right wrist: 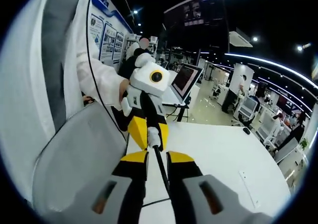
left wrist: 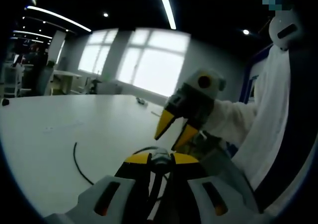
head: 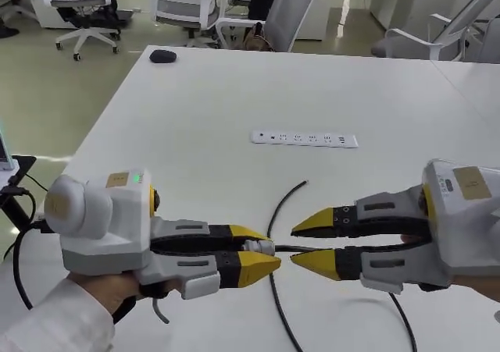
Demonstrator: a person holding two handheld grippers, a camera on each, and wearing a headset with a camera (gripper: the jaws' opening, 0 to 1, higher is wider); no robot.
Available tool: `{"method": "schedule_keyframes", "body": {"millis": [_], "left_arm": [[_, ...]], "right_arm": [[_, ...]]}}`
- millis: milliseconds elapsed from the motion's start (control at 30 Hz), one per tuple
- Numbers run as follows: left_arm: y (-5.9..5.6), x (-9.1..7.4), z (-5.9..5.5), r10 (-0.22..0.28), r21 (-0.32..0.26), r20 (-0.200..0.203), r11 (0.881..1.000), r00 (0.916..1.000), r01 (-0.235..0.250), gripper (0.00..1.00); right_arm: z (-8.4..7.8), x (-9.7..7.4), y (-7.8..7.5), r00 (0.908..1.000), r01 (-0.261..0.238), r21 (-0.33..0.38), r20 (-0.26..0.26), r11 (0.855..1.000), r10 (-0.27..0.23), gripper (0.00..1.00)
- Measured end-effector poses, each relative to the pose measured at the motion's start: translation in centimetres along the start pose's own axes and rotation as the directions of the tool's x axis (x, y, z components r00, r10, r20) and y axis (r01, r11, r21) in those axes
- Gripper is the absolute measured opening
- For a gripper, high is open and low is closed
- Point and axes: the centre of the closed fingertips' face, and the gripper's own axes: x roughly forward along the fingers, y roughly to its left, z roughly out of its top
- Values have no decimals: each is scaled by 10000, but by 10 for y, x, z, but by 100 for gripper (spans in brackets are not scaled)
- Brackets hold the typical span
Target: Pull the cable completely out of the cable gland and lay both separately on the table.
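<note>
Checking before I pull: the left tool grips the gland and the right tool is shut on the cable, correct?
Not quite. The left tool grips the gland, but the right tool is open, its jaws apart around the cable; the head view shows it.

L gripper (head: pixel 264 254): white/grey plastic shell, black fingers w/ yellow wedge tips, tan sticker + small green light lit on top. R gripper (head: pixel 301 244): same build & colours, tan label w/ faint print on its white top. Grey finger covers on both have long slots, dark from above, orange-ish in the gripper views. Person wears a white long sleeve (head: pixel 47 321), cuff loose at the wrist. In the R gripper view it looks like a white lab-type coat (right wrist: pixel 97 72).
</note>
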Motion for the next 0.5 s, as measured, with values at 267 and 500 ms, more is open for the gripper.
{"method": "schedule_keyframes", "body": {"millis": [267, 500], "left_arm": [[-2, 0, -2, 37, 37, -74, 10000, 10000, -36, 17], [-6, 0, -3, 45, 52, -66, 10000, 10000, -45, 17]], "right_arm": [[-8, 12, 6, 9989, -300, -378, -364, 9988, 286, 10], [-9, 12, 7, 9988, -338, -453, -374, 9984, 321, 4]]}}
